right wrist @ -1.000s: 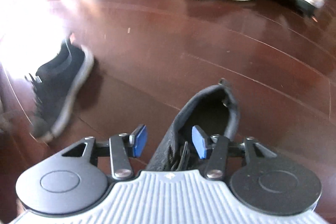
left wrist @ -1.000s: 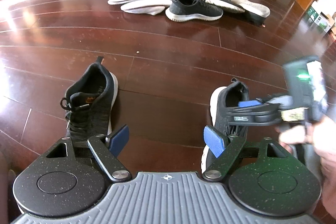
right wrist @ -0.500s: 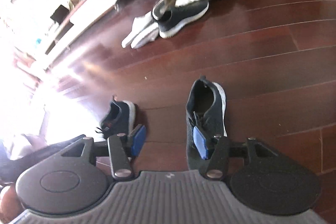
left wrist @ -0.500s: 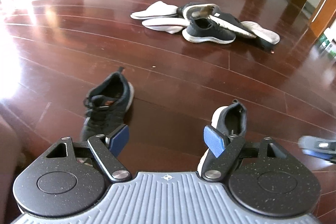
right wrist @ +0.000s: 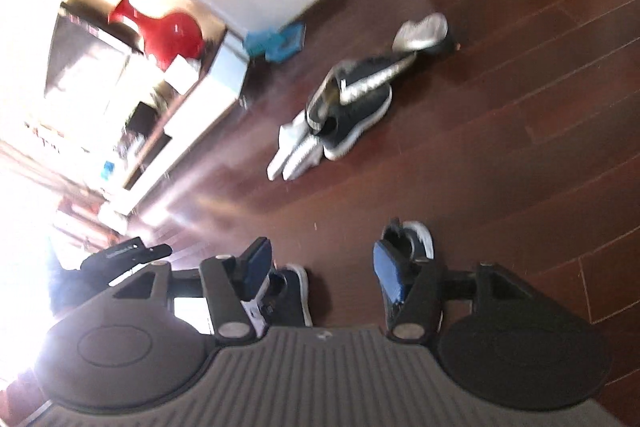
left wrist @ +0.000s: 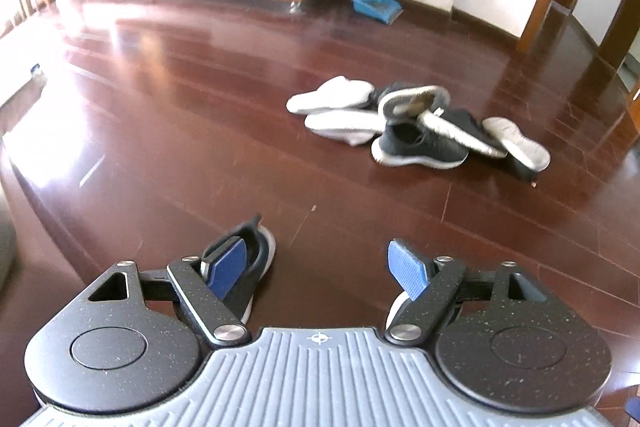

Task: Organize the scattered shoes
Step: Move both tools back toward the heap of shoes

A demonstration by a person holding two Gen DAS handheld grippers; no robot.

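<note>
On the dark red wooden floor (left wrist: 168,131), both black knit sneakers (left wrist: 256,259) lay released and apart; the left gripper (left wrist: 320,265) and right gripper (right wrist: 320,263) had lifted away, jaws spread and empty, leaving the far pile of mixed shoes (left wrist: 416,123) unsorted.

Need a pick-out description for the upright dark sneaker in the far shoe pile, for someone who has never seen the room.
On the dark wood floor, find the shoe pile in front of the blue dustpan. The dark sneaker sits at its near edge: the only one standing upright on its white sole, while its neighbours lie tipped or sole-up.
</note>
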